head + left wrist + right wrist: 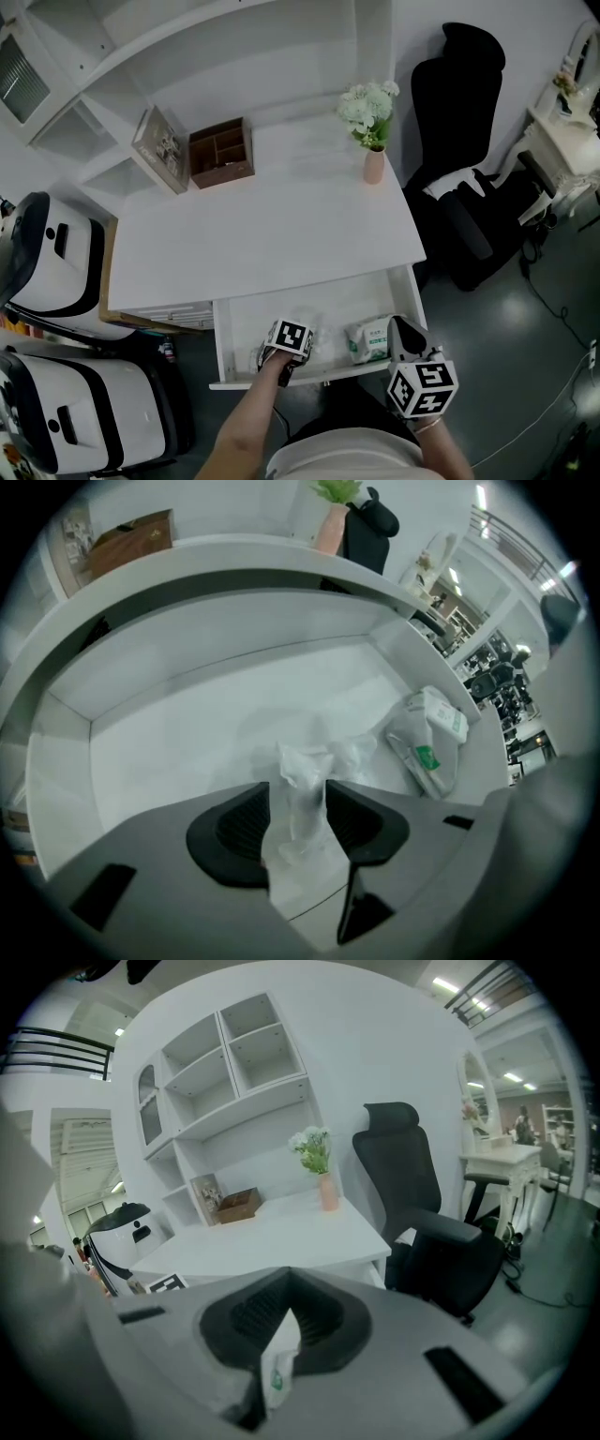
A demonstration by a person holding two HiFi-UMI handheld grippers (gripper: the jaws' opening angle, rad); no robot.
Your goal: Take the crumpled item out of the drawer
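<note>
Your left gripper point(298, 813) jaws pinch the crumpled item point(302, 766), its length running ahead between them inside the drawer point(178, 728); your right gripper point(286, 1321) jaws clamp a white packet point(275, 1371).

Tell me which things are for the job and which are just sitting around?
For the job:
- open drawer
- crumpled clear plastic, pinched in the left gripper

Just sitting around:
- white packet with green print, its edge held by the right gripper
- flower vase
- wooden box
- picture frame
- black chair
</note>
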